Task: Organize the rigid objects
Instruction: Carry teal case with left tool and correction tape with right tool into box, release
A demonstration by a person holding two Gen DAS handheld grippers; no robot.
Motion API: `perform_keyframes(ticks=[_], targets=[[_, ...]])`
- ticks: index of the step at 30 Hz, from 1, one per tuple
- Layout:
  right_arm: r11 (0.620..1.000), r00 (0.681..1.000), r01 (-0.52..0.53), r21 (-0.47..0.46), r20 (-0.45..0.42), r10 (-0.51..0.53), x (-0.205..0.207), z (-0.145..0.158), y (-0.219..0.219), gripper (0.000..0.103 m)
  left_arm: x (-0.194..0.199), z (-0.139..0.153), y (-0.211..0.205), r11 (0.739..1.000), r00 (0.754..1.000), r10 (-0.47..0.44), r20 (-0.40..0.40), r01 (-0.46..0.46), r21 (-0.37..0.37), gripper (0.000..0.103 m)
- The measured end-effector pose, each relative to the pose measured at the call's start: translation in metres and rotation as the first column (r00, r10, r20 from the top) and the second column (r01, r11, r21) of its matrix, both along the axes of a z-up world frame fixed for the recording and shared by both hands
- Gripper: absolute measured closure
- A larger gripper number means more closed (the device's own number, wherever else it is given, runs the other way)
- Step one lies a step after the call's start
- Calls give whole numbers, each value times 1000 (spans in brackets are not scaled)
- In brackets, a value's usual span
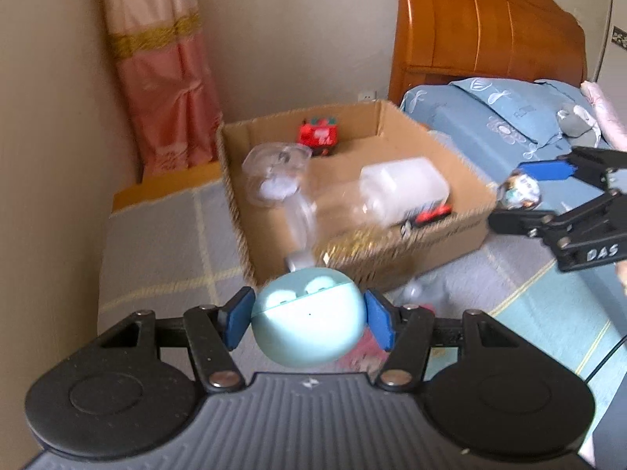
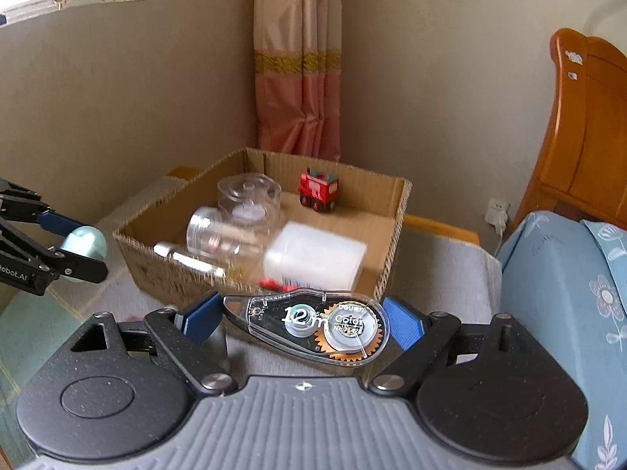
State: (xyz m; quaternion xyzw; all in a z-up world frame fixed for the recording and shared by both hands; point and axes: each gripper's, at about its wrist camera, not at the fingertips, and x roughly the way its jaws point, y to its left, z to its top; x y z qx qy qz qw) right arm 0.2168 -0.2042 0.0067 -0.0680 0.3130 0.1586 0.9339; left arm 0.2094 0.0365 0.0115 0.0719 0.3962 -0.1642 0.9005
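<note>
Left gripper (image 1: 309,319): blue pads pressed to both sides of a pale mint earbud case (image 1: 307,323), lid ajar, two white buds showing. Held above the grey checked cover (image 1: 156,258), just short of the cardboard box (image 1: 462,231).

Right gripper (image 2: 303,323): set fairly wide, clamped lengthwise on a clear correction tape dispenser (image 2: 313,327); left pad at the tapered tip, right pad at the rounded end. Orange gear and two spools visible through the shell. Held just before the near box wall.

In the box: red toy train (image 2: 318,192) at the far wall, clear round lidded container (image 2: 249,196), clear jar lying on its side (image 2: 213,233), white rectangular container (image 2: 315,260), small red item (image 2: 274,284) beside it near the front wall. Contents blurred in the left wrist view.

Around: pink curtain (image 2: 299,78) in the corner, wooden headboard (image 1: 482,27), blue floral bedding (image 1: 490,117), wall socket (image 2: 497,213).

Writing: "12m" and "Color" on the dispenser; "Robot.AI" on the left gripper's body as seen from the right wrist; "DAS" on the right gripper's body as seen from the left wrist.
</note>
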Motion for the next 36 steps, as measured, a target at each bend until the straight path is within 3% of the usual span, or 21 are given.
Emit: perform_keyframes(ticks=[12, 23, 27, 29, 36], targets=[[999, 998, -39, 33, -44, 41, 72, 18, 0, 11, 66, 31, -38, 1000, 1000, -10, 20, 11, -17, 43], [996, 989, 33, 82, -147, -21, 151, -1, 2, 11, 105, 20, -49, 1000, 1000, 19, -5, -19, -9, 43], [993, 984, 78, 85, -168, -63, 160, -9, -1, 10, 110, 12, -54, 1000, 1000, 15, -21, -15, -4, 43], [991, 984, 95, 91, -159, -80, 159, -9, -5, 0, 112, 11, -55, 1000, 1000, 11, -25, -11, -4, 43], [984, 985, 133, 117, -126, -118, 143, 0, -29, 0, 118, 6, -65, 1000, 999, -4, -36, 4, 6, 43]])
